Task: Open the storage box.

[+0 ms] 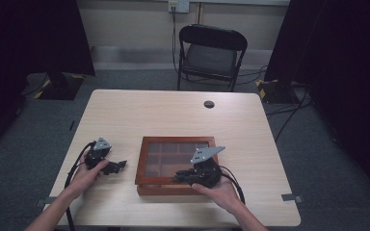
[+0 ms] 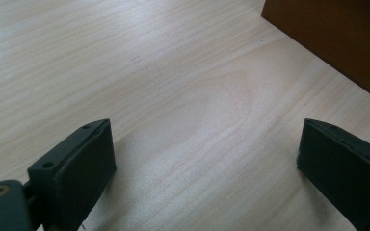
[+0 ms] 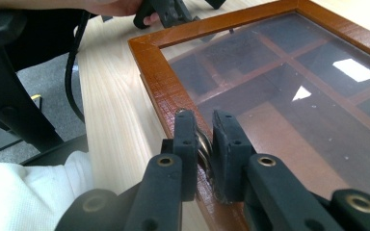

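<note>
A brown wooden box point(image 1: 147, 163) with a glass lid and dark compartments lies shut on the table's near half. In the right gripper view its frame point(image 3: 156, 82) runs up the middle, and my right gripper point(image 3: 204, 132) is shut on a small metal ring point(image 3: 203, 144) at the lid's front edge. From above, the right gripper point(image 1: 180, 177) sits at the box's near edge. My left gripper point(image 1: 118, 167) rests low over the table left of the box, open with nothing between its jaws point(image 2: 204, 139). The box's side point(image 2: 337, 33) shows ahead of it, apart.
The light wood table point(image 1: 173, 113) has a round cable hole point(image 1: 209, 104) at the back. A black folding chair point(image 1: 211, 53) stands behind it. Cables trail from both grippers toward the near edge. The other hand and left gripper point(image 3: 166, 12) show beyond the box.
</note>
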A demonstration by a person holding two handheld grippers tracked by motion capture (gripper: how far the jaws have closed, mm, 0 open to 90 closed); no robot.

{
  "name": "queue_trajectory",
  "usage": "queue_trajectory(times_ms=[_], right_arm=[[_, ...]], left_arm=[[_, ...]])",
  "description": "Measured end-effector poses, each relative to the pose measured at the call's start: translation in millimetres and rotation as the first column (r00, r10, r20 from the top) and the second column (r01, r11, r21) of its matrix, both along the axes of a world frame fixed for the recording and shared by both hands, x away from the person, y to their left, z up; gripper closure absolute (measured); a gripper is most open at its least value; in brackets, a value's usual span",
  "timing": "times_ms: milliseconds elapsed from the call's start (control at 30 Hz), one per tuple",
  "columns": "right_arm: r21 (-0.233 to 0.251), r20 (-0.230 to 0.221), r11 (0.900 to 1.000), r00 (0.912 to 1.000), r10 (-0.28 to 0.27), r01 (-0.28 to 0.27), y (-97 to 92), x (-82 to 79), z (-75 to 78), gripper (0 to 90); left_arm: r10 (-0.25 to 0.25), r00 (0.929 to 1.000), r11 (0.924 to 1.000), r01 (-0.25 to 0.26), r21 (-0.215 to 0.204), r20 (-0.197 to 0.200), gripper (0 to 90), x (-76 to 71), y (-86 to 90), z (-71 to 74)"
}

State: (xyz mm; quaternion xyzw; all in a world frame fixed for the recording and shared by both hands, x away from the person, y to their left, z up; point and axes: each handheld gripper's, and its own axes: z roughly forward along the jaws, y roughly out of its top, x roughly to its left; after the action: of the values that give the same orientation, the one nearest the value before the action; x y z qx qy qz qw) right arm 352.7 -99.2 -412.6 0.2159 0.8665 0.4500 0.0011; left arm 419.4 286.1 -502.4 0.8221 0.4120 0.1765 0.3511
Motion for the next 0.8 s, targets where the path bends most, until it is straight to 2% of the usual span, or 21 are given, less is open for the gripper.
queue_trajectory(times_ms=[100,400,800], right_arm=[[-0.010,-0.002,0.9999,1.0000,0.003,-0.003,1.6,0.7,2.0,81.4],[0.001,-0.009,1.0000,1.0000,0.000,0.000,0.9,4.6,13.1,81.6],[0.025,0.016,0.9997,0.9999,-0.005,0.005,1.3,11.9,34.2,82.1]], left_arm=[[0.000,1.0000,1.0000,0.000,0.000,0.001,5.5,0.0,0.0,0.0],[-0.001,1.0000,1.0000,0.001,-0.001,-0.001,5.4,0.1,0.0,-0.1],[-0.001,1.0000,1.0000,0.001,0.000,-0.001,5.4,0.1,0.0,0.0]])
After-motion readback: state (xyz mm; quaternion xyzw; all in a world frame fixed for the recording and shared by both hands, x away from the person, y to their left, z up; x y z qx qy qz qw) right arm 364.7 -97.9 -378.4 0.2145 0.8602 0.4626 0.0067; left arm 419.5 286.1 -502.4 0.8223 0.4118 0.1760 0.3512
